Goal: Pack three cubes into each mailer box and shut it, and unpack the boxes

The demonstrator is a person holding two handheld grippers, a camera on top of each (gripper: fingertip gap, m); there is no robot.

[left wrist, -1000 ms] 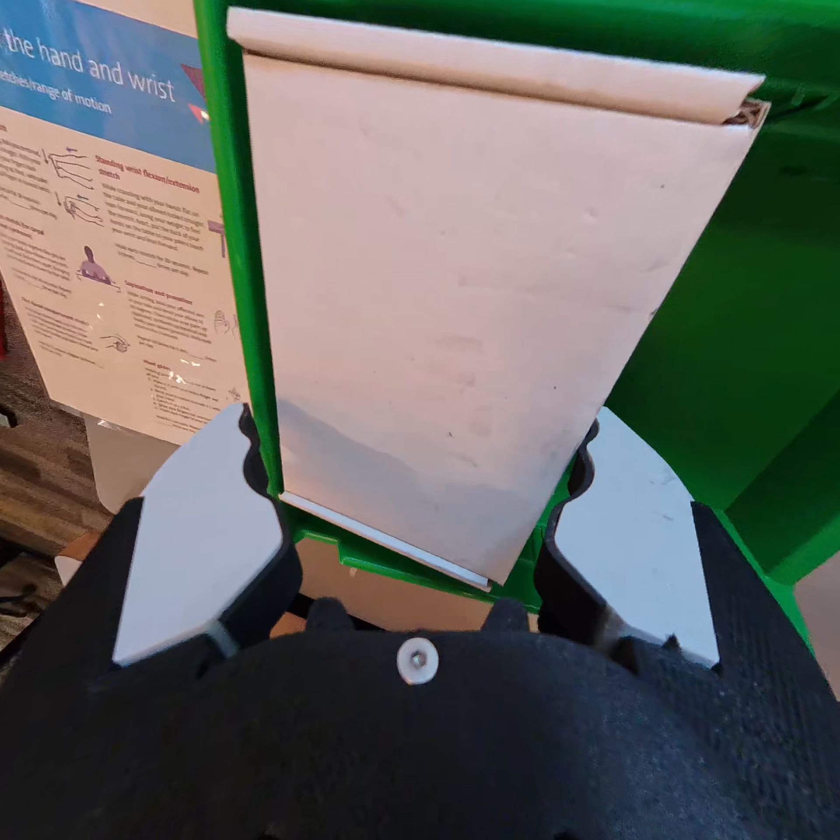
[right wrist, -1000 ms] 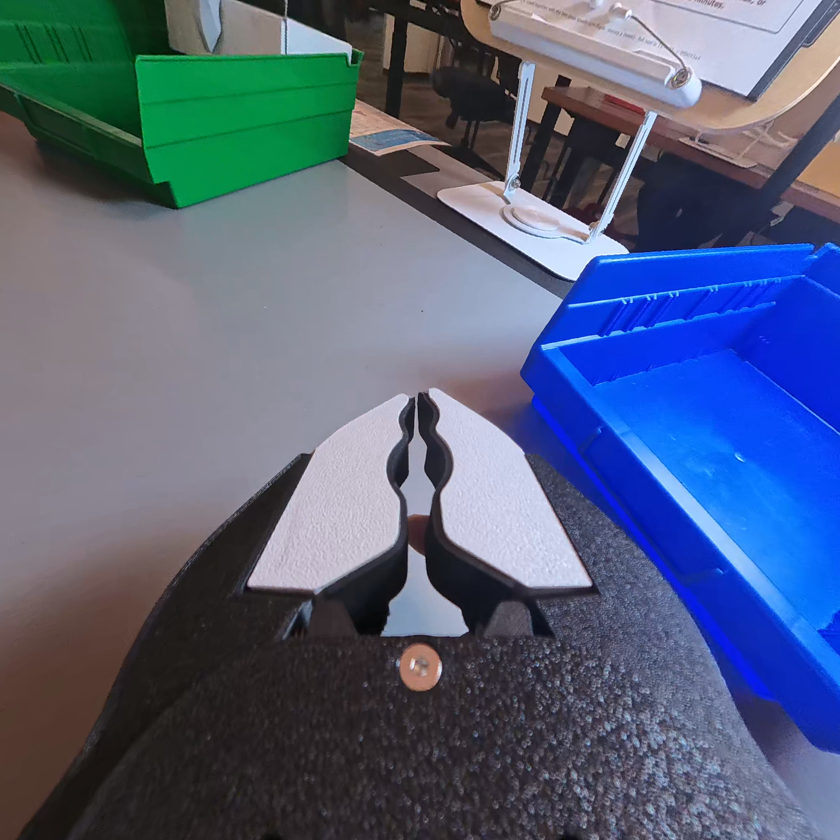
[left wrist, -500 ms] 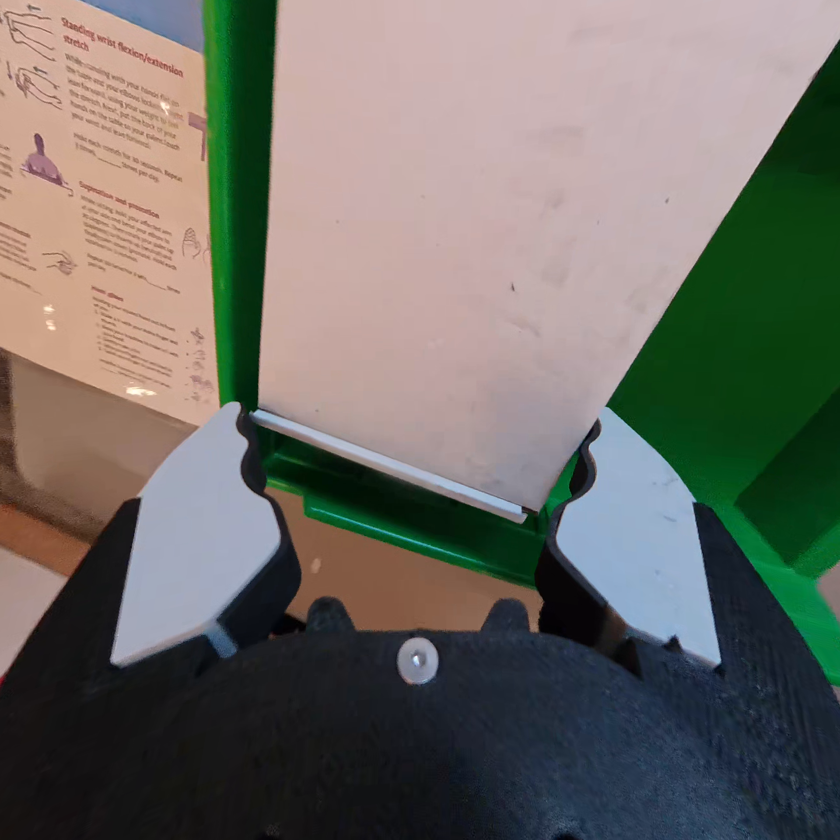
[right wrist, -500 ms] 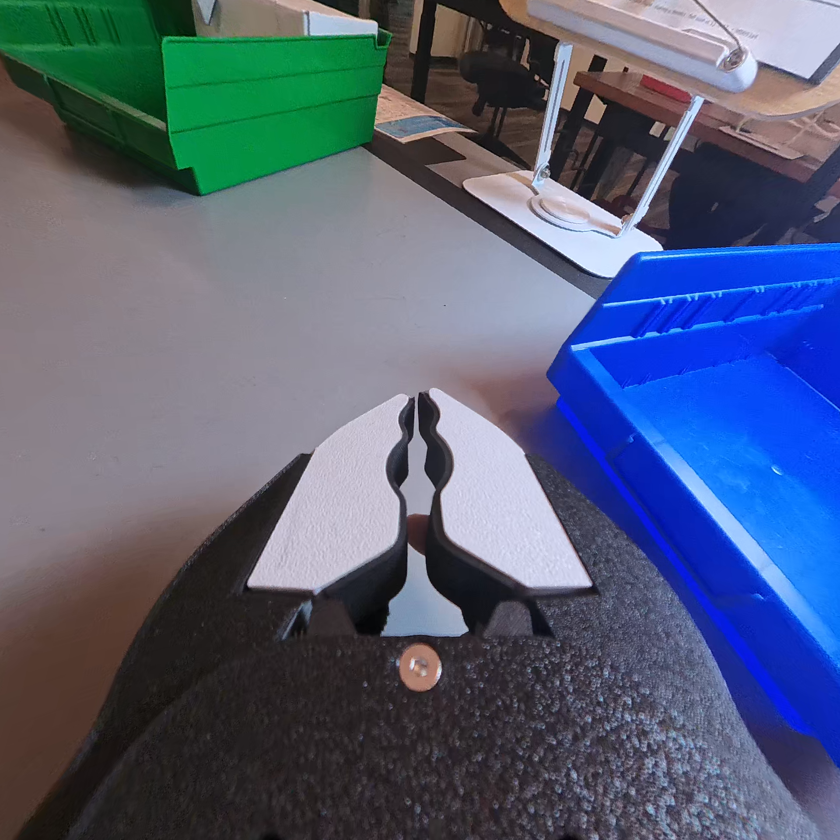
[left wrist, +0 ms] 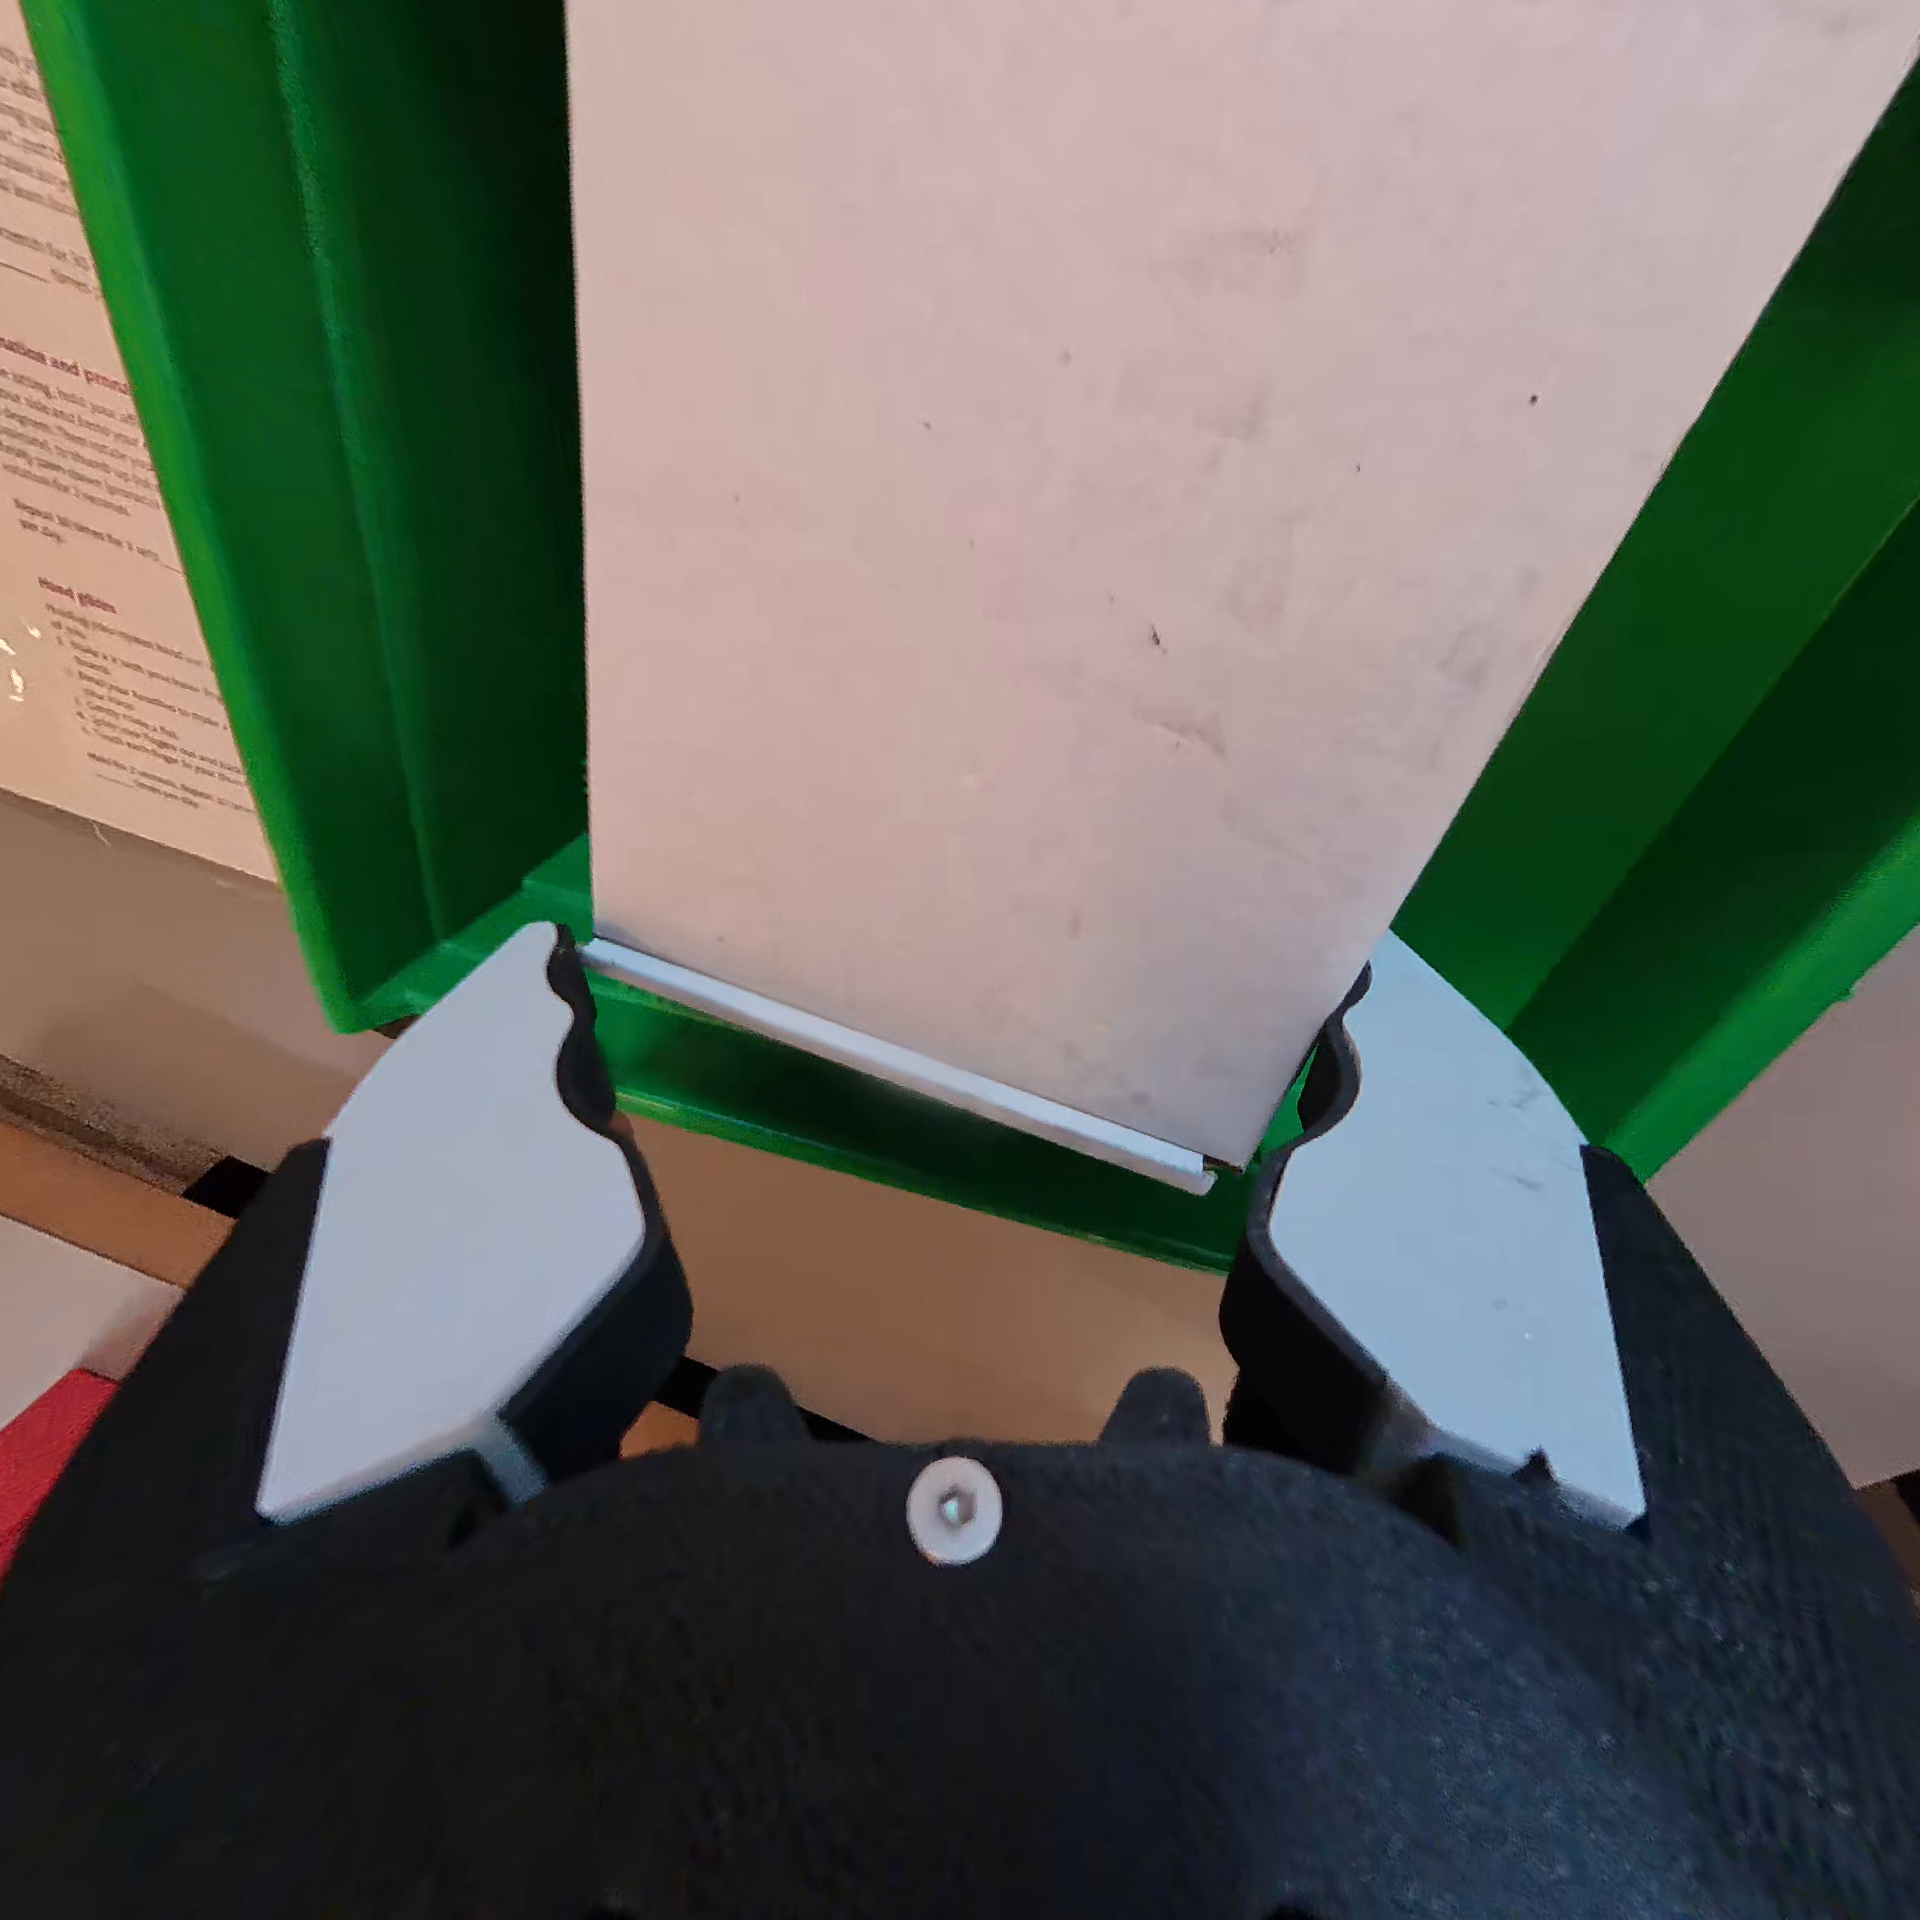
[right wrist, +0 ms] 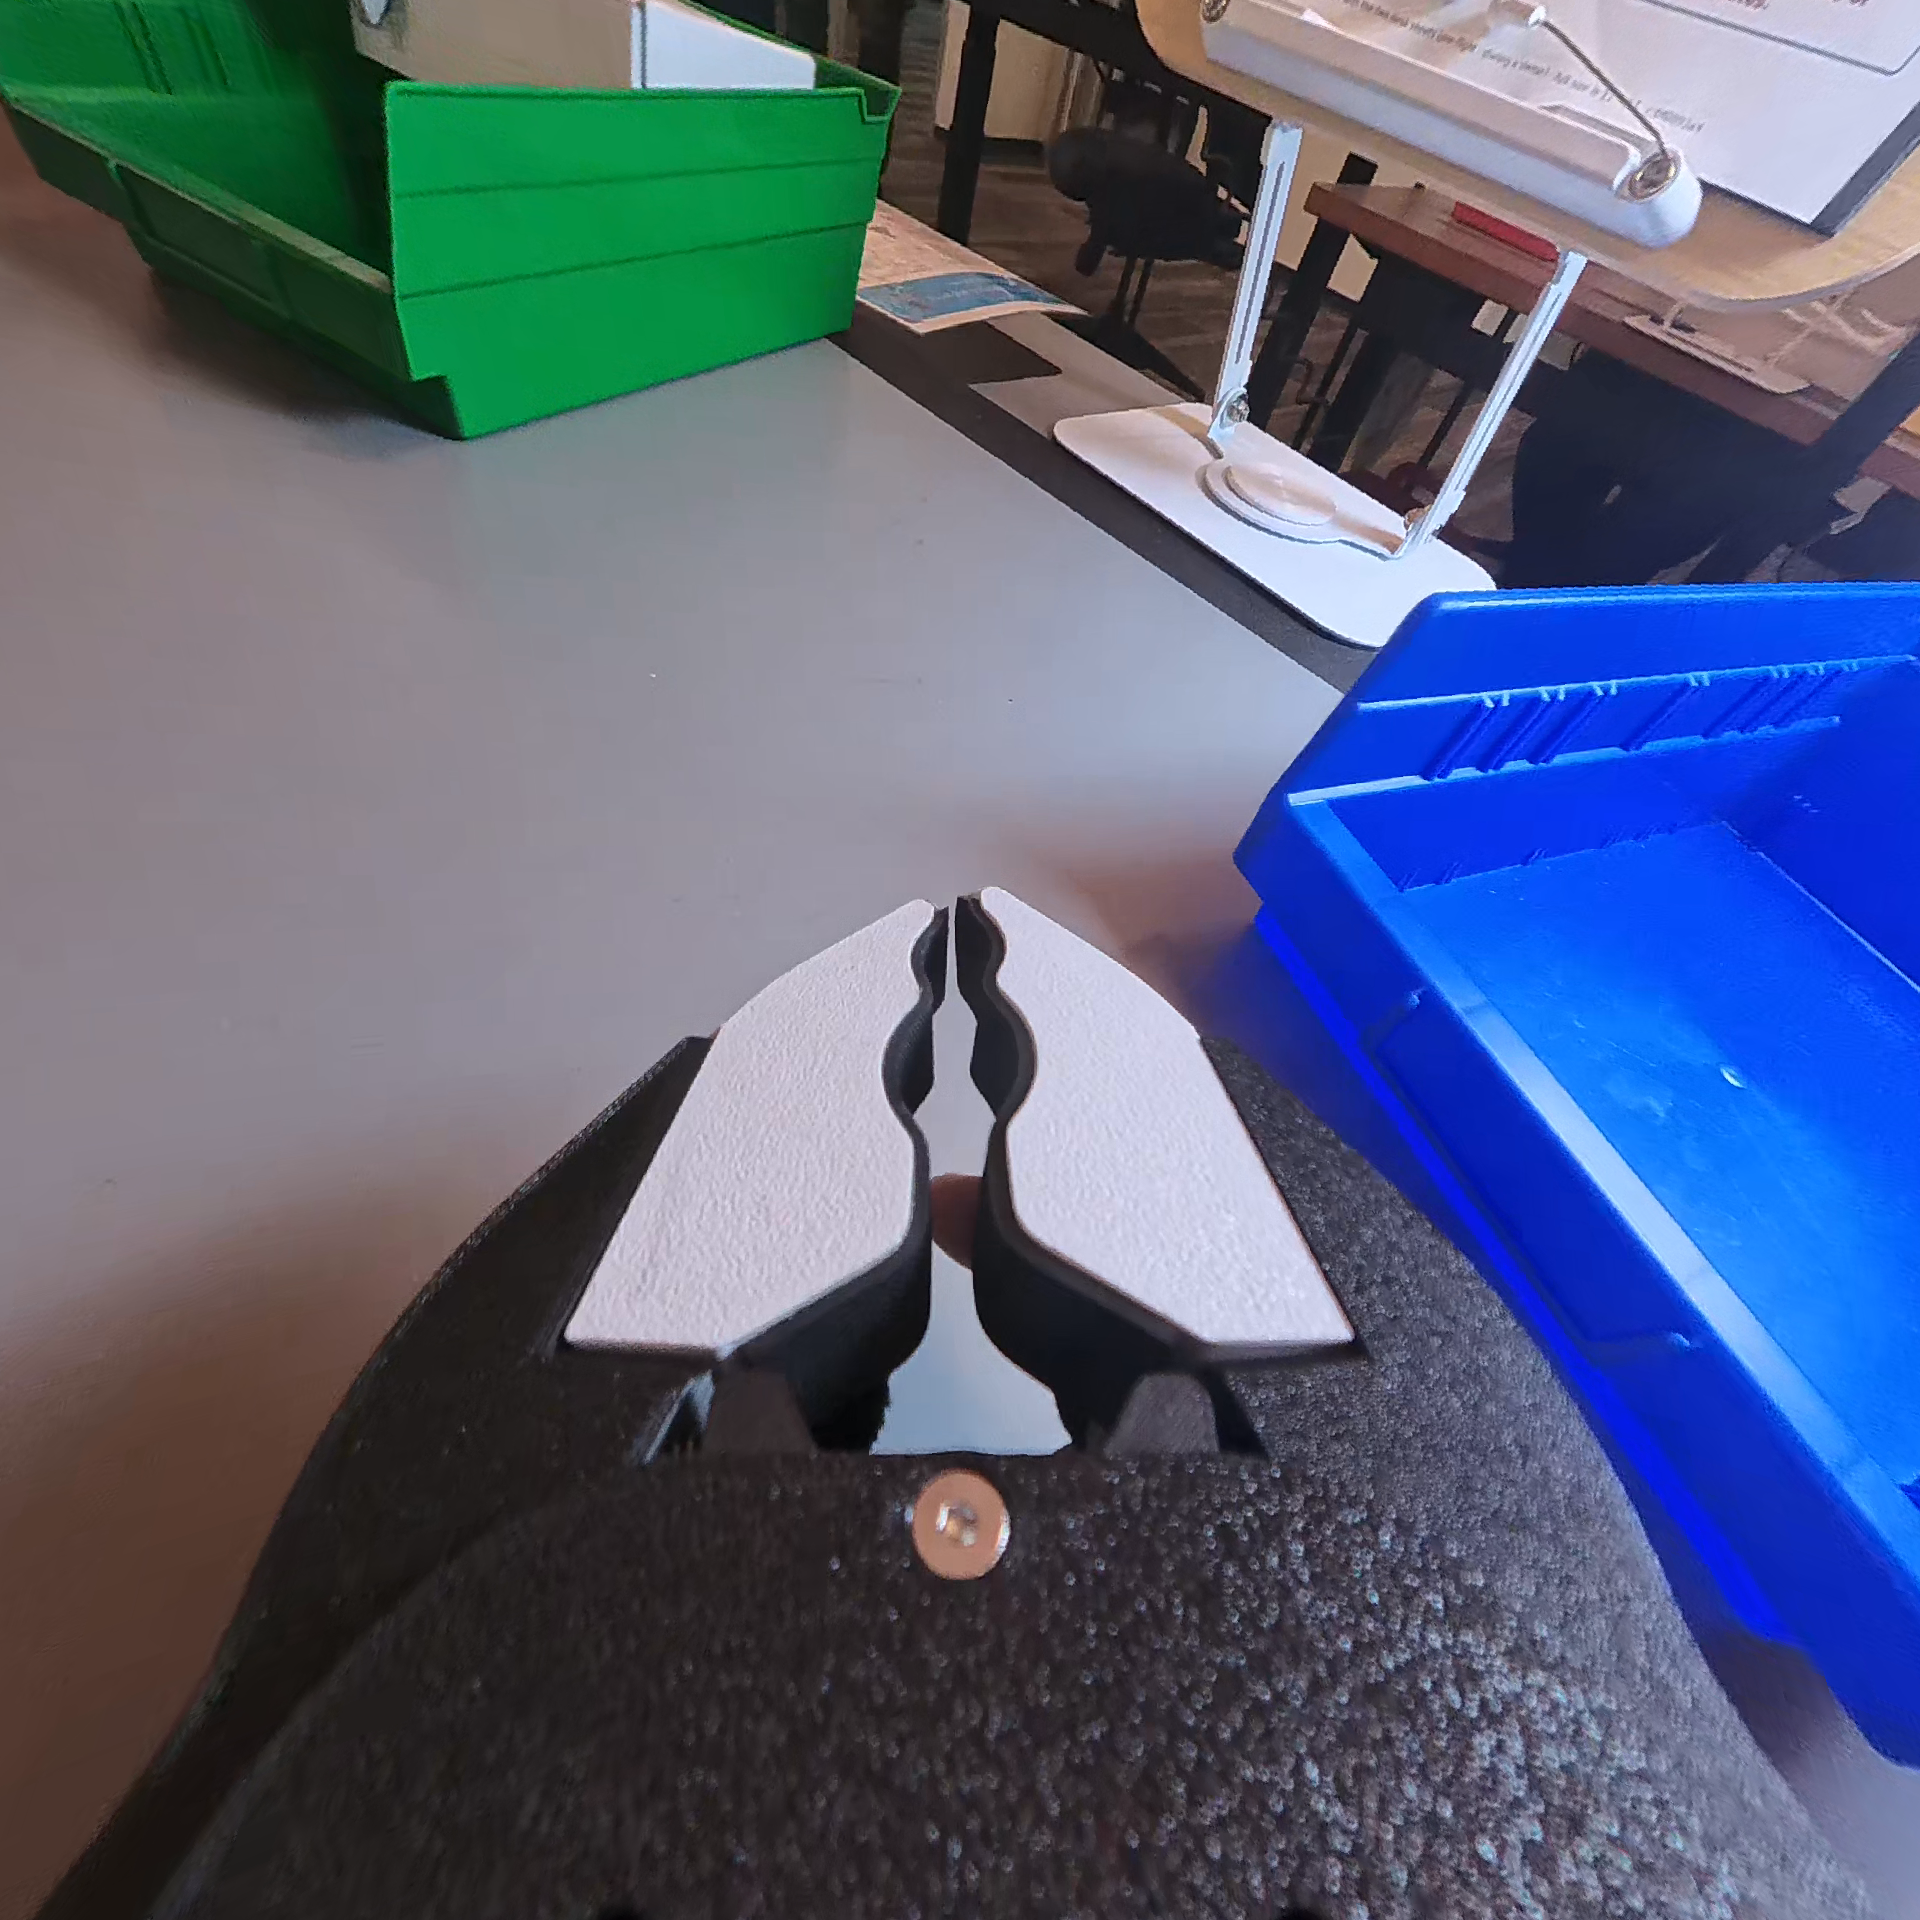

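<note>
In the left wrist view a white mailer box [left wrist: 1039, 468] lies shut inside a green bin [left wrist: 343, 520]. My left gripper [left wrist: 958, 951] is open, and the box's near end sits between its two fingertips. I cannot tell whether the tips touch the box. My right gripper [right wrist: 954, 904] is shut and empty, low over the grey table [right wrist: 416, 727]. The green bin [right wrist: 623, 239] with a white box [right wrist: 717, 52] in it stands far left in the right wrist view. No cubes show in either view.
An empty blue bin [right wrist: 1558, 623] stands close on the right of my right gripper. A white stand [right wrist: 1278, 499] holding a board sits at the table's far edge. A printed poster [left wrist: 83, 520] lies left of the green bin. Left tips to right tips: about 50 cm.
My left gripper has moved forward along the box, so the box's near edge now lies between its fingertips, with the opening unchanged. My right gripper has turned slightly left and stays shut.
</note>
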